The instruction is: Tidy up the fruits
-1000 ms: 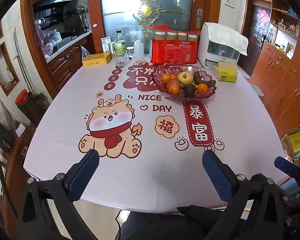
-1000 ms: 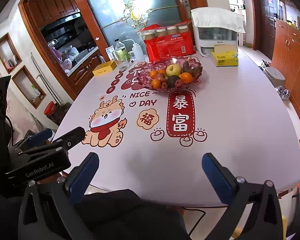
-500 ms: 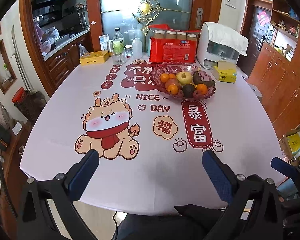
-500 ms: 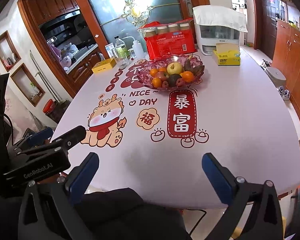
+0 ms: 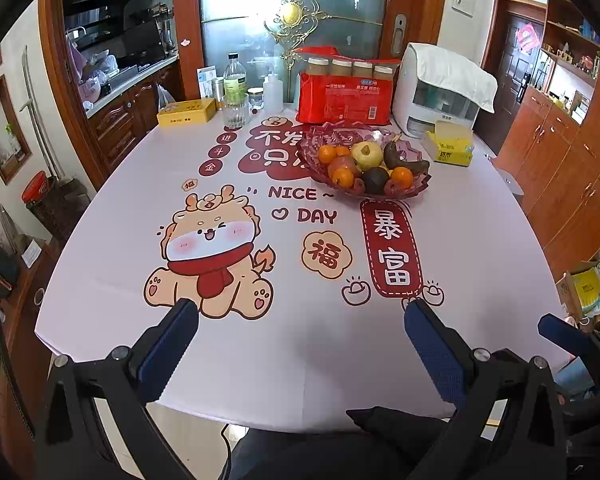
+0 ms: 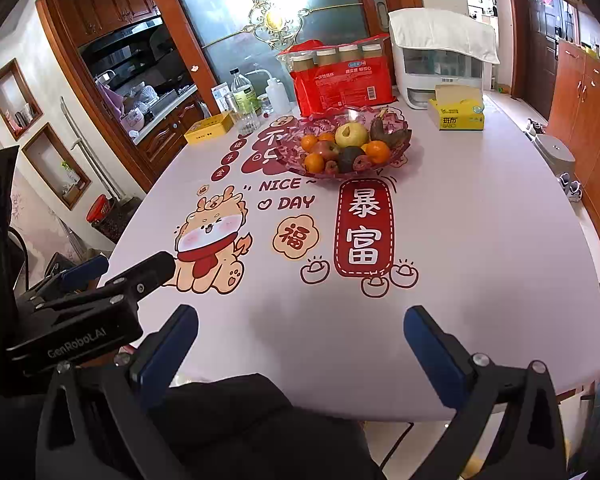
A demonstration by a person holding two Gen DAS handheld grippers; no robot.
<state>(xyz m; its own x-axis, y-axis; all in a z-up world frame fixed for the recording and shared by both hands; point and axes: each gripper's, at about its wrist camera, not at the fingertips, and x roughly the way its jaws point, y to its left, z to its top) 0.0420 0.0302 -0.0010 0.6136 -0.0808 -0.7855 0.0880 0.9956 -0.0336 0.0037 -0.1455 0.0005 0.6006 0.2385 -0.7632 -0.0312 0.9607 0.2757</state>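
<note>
both grippers, left gripper (image 5: 300, 320) and right gripper (image 6: 300, 320), have their blue-padded jaws spread wide and empty over the near edge of the printed white tablecloth (image 5: 300, 340), fruits piled in the pink glass bowl (image 6: 396, 156) well away at the far end

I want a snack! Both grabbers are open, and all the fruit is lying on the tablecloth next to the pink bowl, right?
Not quite. The fruit is piled inside the pink bowl, not on the tablecloth; the right wrist view shows it. The left gripper and right gripper are both open, as you said.
</note>
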